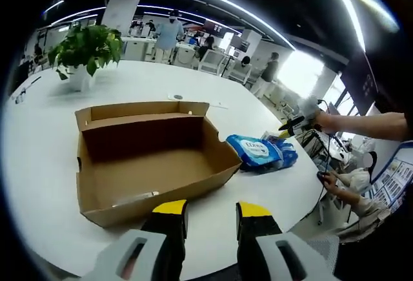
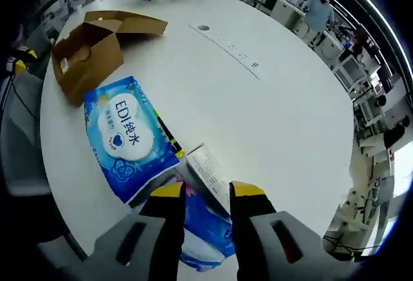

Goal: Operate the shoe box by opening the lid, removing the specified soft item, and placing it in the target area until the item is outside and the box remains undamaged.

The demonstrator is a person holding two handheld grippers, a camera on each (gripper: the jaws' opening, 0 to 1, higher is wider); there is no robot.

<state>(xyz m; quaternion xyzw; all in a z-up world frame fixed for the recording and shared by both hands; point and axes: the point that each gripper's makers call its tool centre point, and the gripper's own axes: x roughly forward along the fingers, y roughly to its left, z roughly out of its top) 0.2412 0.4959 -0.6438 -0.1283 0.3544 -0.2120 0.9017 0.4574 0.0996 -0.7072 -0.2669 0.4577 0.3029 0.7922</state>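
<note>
Wipes pack beside open box

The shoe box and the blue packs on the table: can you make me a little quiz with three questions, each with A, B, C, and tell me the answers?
1. Where does the blue pack lie?
A. inside the box
B. on the white table beside the box
C. under the plant

2. What colour are the tips of the left tongs?
A. yellow
B. red
C. green

3. What state is the shoe box in?
A. taped shut
B. crushed flat
C. open on top

Answers:
1 B: in the left gripper view the pack rests on the table, just outside the box's end wall.
2 A: both tips carry yellow caps.
3 C: its brown inside floor and walls show from above, and the walls stand in shape.
</note>
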